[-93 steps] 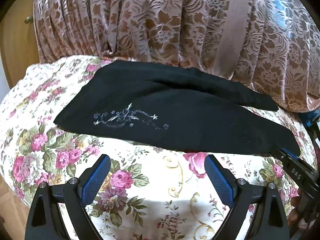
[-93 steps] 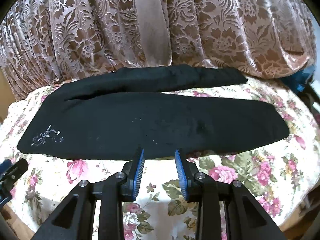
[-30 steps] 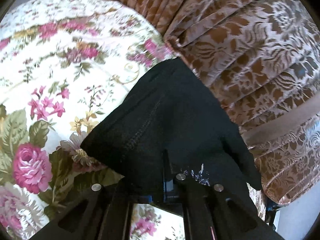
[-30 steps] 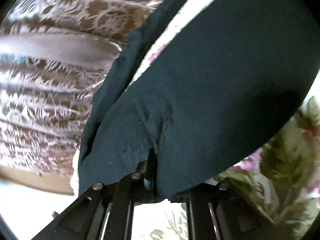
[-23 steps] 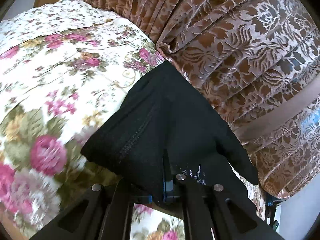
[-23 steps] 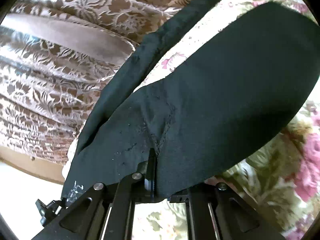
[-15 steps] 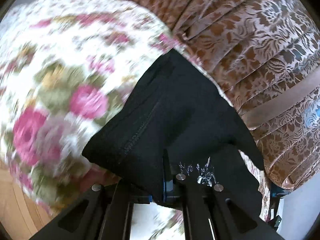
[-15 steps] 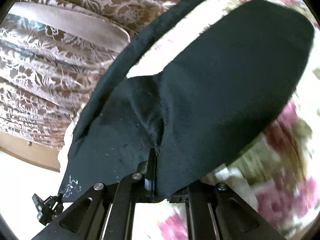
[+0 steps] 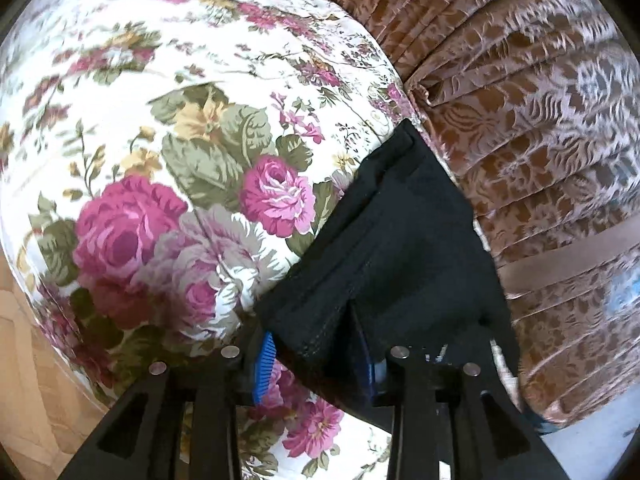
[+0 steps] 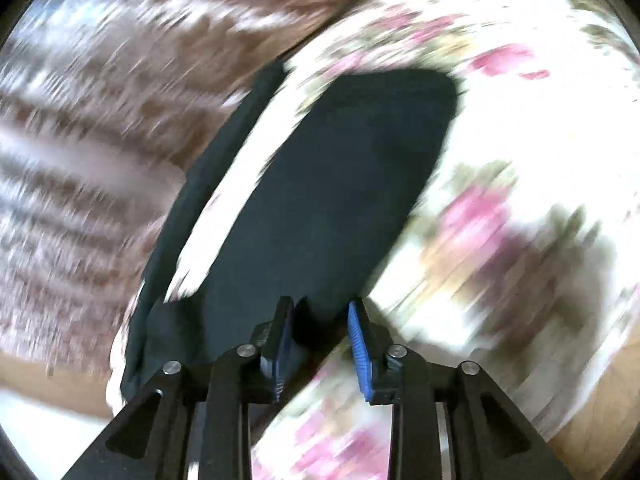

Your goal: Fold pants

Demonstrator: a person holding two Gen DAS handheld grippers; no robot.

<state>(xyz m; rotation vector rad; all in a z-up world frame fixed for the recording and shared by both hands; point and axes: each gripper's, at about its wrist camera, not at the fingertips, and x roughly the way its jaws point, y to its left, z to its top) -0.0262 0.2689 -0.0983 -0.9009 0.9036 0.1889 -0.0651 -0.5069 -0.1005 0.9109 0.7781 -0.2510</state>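
Observation:
The black pants [image 9: 400,240] lie on a floral bedspread [image 9: 160,140]. In the left wrist view the waistband end runs down between my fingers. My left gripper [image 9: 316,344] stands open, its blue pads apart, with the cloth edge loose between them. In the right wrist view, which is blurred by motion, one black leg [image 10: 344,184] stretches away from me and the other leg [image 10: 216,168] lies further left. My right gripper [image 10: 320,328] is open with the leg's near edge between its pads.
A brown patterned curtain [image 9: 540,120] hangs close behind the bed and also shows in the right wrist view [image 10: 100,140]. The bedspread's edge drops to a wooden floor [image 9: 24,380] at the lower left.
Both grippers were shut on the pants half a second ago and now stand open. The cloth has dropped onto the bedspread. The right view swings fast.

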